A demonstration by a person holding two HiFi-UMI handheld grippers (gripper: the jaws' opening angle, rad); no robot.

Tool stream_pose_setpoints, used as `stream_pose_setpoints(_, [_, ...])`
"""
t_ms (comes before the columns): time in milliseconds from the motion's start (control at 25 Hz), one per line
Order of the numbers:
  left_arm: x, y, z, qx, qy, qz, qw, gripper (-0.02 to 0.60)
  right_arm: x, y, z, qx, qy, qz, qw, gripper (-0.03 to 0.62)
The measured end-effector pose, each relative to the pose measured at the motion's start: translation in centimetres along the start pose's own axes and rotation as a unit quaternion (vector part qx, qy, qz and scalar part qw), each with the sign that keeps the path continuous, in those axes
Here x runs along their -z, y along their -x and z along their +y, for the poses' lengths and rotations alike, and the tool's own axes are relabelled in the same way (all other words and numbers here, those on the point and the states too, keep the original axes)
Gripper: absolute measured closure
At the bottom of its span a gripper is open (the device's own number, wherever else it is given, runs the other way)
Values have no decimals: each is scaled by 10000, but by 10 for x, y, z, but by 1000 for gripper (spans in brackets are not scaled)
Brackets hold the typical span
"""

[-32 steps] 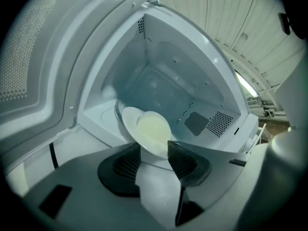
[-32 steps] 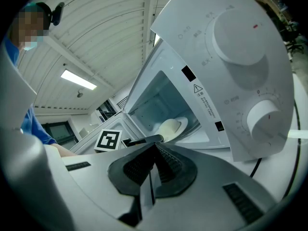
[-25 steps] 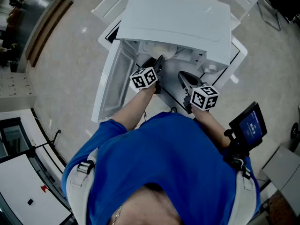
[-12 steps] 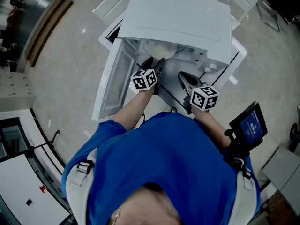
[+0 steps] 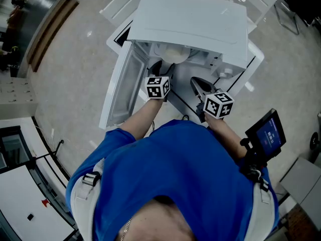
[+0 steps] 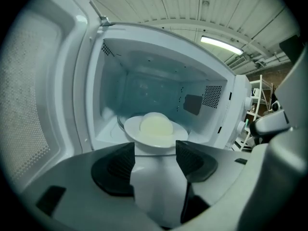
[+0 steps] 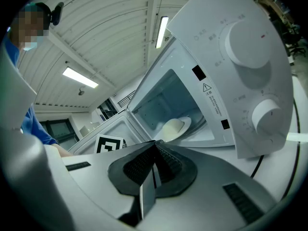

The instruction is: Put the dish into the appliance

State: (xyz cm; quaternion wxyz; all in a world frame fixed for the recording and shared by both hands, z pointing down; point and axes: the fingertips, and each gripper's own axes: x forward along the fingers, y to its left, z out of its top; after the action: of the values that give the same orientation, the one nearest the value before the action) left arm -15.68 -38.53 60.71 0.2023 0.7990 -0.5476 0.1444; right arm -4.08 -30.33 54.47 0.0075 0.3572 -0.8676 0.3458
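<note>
Dish (image 6: 155, 131) with a pale dome sits inside the microwave (image 5: 190, 19), mid-cavity, door (image 5: 123, 84) swung open. My left gripper (image 6: 155, 152) is just in front of it, jaws wide apart, nothing between them, pads off the dish. Versus a second ago, the left cube (image 5: 158, 87) has turned and shifted slightly right; all else looks the same. My right gripper (image 7: 154, 146) has its jaws together, empty. Print beside the knobs (image 7: 245, 40) is too small to read; a warning-triangle sticker (image 7: 207, 87) shows.
</note>
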Motion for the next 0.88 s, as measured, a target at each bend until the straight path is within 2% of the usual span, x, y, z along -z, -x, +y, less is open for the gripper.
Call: stream_pose_setpoints(880, [-14, -22, -2, -83, -389, 198, 9990, 317, -5, -1, -3, 87, -12, -48, 9999, 592])
